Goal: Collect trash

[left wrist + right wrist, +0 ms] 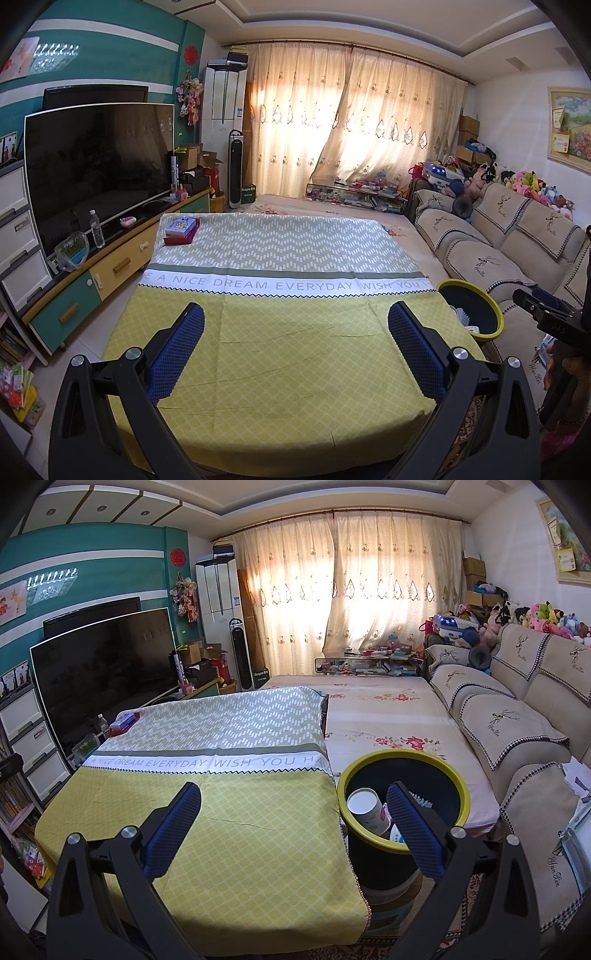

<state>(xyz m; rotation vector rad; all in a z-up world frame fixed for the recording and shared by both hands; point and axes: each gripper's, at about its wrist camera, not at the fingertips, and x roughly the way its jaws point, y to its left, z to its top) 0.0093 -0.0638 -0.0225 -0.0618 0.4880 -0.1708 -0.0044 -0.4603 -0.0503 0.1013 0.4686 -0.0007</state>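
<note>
Yellow-green cloth on the table (295, 369) is lying bare of litter, so I'm judging collection nearly finished. I'm holding the left gripper (295, 325) and right gripper (293, 805) with fingers spread wide, both empty. Trash is sitting inside the yellow-rimmed bin (458, 775) beside the table: a white paper cup (367, 806) lying tilted, with other scraps I'm not making out
</note>
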